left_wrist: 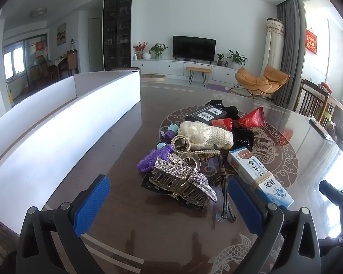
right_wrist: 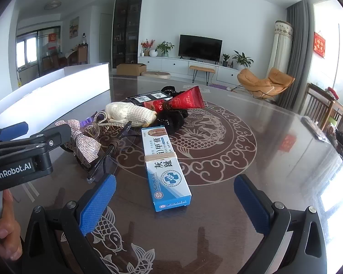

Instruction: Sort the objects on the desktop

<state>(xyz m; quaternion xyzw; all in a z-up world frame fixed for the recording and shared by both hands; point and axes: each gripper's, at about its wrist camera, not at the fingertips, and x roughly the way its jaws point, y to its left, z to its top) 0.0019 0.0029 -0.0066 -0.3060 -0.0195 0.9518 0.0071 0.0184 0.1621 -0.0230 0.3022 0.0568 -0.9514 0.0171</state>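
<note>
Left wrist view shows the left gripper (left_wrist: 165, 197) with its two blue pads spread wide, nothing between them but the near edge of a heap on the dark patterned counter (left_wrist: 125, 137). In the heap I count one rhinestone bow hair clip (left_wrist: 183, 178) at lower centre, one purple clip (left_wrist: 151, 159) just left of it, one pearl clip (left_wrist: 183, 146), one cream knitted pouch (left_wrist: 205, 137), one black box (left_wrist: 205, 115), two red packets (left_wrist: 240, 119) and one blue-and-white carton (left_wrist: 260, 173) bound with a rubber band at right. A white tray (left_wrist: 57, 132) with a divider fills the left of the frame, its near end cut off.

Right wrist view has the right gripper (right_wrist: 175, 202) equally wide apart and empty, the carton (right_wrist: 165, 162) lying between and just beyond its pads. Black cloth items (right_wrist: 171, 118) behind the pouch are hard to make out. At lower left, fingers (right_wrist: 8, 233) are cut by the frame edge.
</note>
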